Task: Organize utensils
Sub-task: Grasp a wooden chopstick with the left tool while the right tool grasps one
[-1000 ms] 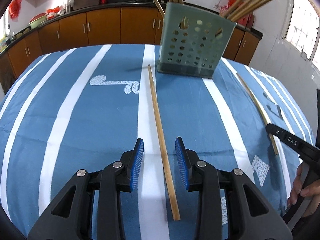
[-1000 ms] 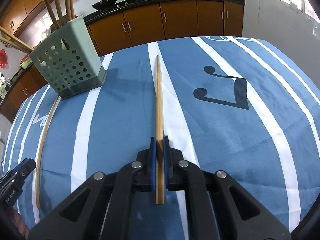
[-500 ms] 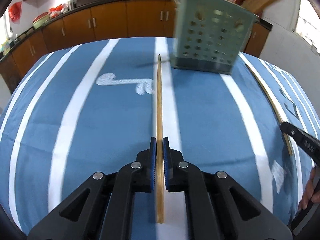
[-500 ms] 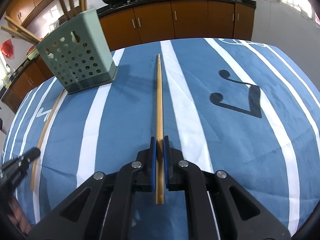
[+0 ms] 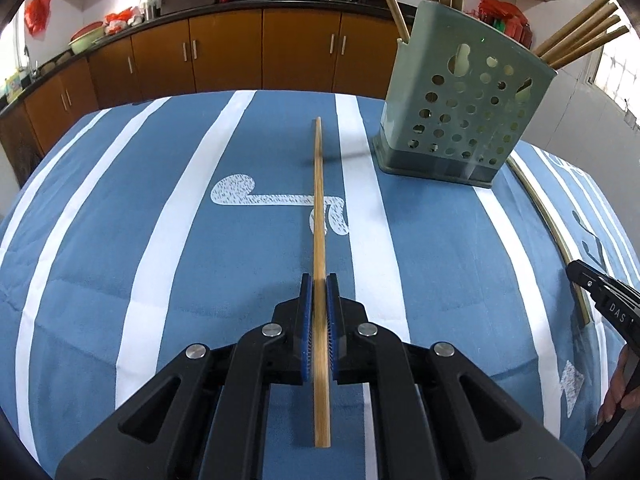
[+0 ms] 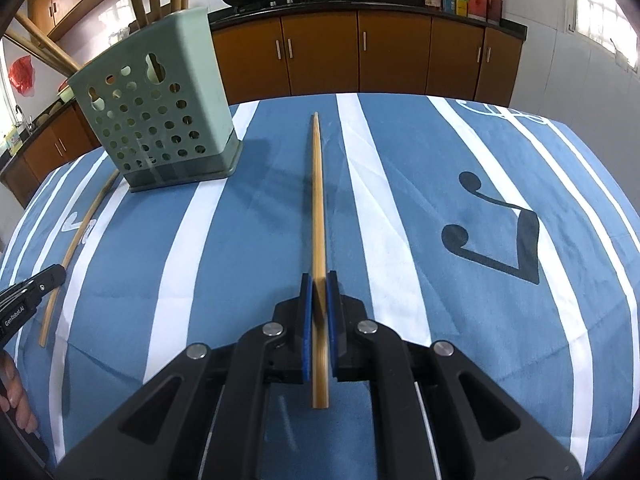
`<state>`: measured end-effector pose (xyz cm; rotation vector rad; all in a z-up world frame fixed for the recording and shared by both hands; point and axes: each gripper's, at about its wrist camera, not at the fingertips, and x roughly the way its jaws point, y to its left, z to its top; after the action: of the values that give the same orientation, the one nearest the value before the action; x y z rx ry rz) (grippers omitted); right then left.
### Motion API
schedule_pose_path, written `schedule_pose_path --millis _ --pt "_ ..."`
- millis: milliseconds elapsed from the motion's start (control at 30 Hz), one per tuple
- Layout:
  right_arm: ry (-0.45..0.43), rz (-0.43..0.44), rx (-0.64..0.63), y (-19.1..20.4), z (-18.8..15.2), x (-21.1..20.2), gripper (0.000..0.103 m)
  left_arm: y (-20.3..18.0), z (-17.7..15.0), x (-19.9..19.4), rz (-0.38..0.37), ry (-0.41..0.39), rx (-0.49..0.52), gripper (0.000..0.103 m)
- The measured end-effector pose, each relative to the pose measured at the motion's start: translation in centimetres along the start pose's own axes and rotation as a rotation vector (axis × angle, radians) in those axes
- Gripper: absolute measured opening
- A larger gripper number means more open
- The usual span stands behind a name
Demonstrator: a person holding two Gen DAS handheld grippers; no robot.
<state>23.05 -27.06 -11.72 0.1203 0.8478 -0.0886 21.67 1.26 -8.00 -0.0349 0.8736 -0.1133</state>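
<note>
My left gripper is shut on a long bamboo chopstick that points forward over the blue striped cloth. My right gripper is shut on another bamboo chopstick, also pointing forward. A green perforated utensil holder with several chopsticks in it stands upright ahead to the right in the left wrist view, and ahead to the left in the right wrist view. A third chopstick lies loose on the cloth between the two grippers; it also shows in the right wrist view.
The table is covered by a blue cloth with white stripes. Brown kitchen cabinets run behind the table. The other gripper's tip shows at the edge of each view, at the right and at the left.
My left gripper was open around its chopstick, then shut on it and lifted it. The holder has shifted right in its view. My right gripper kept hold of its chopstick.
</note>
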Motion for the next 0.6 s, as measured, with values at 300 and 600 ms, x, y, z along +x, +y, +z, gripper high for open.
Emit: schedule_pose_path --millis 300,600 --pt "0.002 -0.025 -0.025 0.52 0.02 0.14 0.01 0.13 0.1 0.05 -0.007 0.0 -0.006 0.008" --pt "0.005 -0.027 -0.033 0.61 -0.01 0.14 0.01 0.37 0.08 0.1 -0.022 0.0 -0.021 0.008"
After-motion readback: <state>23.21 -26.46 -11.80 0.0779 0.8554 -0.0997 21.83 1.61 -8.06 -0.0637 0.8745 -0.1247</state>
